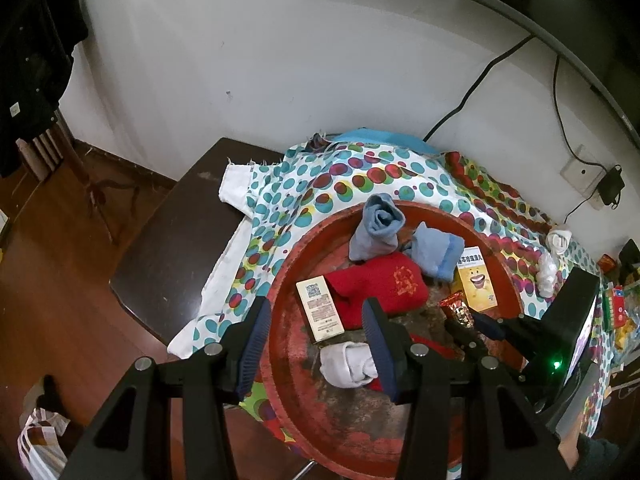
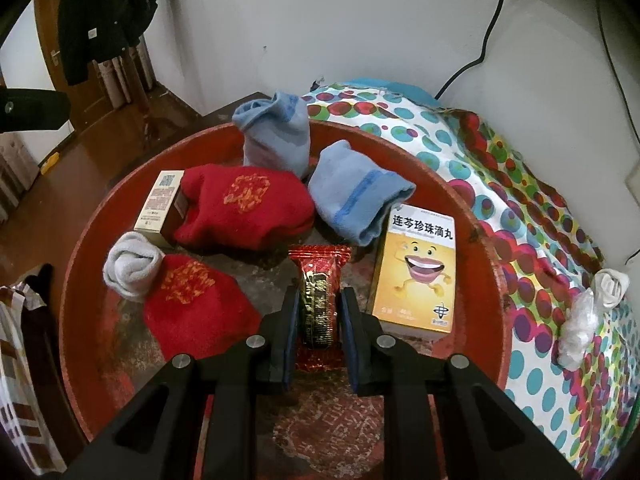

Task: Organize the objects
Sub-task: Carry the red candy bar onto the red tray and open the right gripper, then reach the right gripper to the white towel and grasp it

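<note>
Lower centre of the frame, the right gripper (image 2: 319, 312) pinches a red-gold snack packet (image 2: 318, 300) over the red tray (image 2: 80, 280); the left gripper (image 1: 318, 318) hovers spread wide above a white sock (image 1: 348, 364)

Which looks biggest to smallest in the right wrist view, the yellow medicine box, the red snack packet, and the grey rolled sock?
1. Yellow medicine box, clearly largest.
2. Red snack packet, though the right tongs closing around it hide part, and it sits nearest the camera.
3. Grey rolled sock, close to the packet in size, so that order is unsure.
</note>
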### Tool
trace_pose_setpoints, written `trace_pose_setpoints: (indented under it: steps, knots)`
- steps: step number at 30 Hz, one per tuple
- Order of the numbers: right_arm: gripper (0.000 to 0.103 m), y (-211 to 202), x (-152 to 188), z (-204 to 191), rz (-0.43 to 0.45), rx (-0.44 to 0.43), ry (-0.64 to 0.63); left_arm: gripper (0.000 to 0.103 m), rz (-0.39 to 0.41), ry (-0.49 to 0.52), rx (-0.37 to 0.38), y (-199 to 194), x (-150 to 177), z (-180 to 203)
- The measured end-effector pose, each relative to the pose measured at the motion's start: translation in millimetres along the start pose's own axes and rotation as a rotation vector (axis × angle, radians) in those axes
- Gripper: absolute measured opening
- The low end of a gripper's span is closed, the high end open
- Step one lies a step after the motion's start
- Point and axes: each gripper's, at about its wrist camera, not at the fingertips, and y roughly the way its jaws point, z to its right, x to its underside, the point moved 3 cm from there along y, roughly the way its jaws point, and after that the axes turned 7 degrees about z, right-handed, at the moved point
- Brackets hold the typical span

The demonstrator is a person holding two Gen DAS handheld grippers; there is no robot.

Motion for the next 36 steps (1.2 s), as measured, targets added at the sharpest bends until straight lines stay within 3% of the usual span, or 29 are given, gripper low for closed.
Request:
trace_pose_setpoints:
  steps: [1, 3, 4, 12, 21, 27, 36]
  knots:
    - [0.023, 1, 0, -1, -0.001, -0.009, 0.003, 0.049, 0.0, 0.004, 0.001, 0, 0, 1]
    - [0.04, -4, -1, 1, 0.015, -0.005, 0.004, 0.049, 0.0, 0.008, 0.004, 1, 0, 3]
    - [0.043, -8, -1, 1, 0.03, 0.005, 0.001, 0.049, -0.001, 0.013, 0.004, 1, 1, 5]
    - [0.046, -43, 17, 42, 0.057, 0.037, 0.068, 0.049, -0.027, 0.066, 0.008, 10, 6, 28]
    - [0.048, -68, 61, 166, 0.036, 0.215, 0.263, 0.049, -0.041, 0.193, 0.067, 17, 20, 84]
    - [0.062, -72, 70, 255, 0.055, 0.336, 0.384, 0.049, -0.059, 0.297, 0.151, 26, 34, 134]
    - [0.074, -30, 52, 332, 0.085, 0.365, 0.508, 0.049, -0.061, 0.401, 0.247, 47, 62, 195]
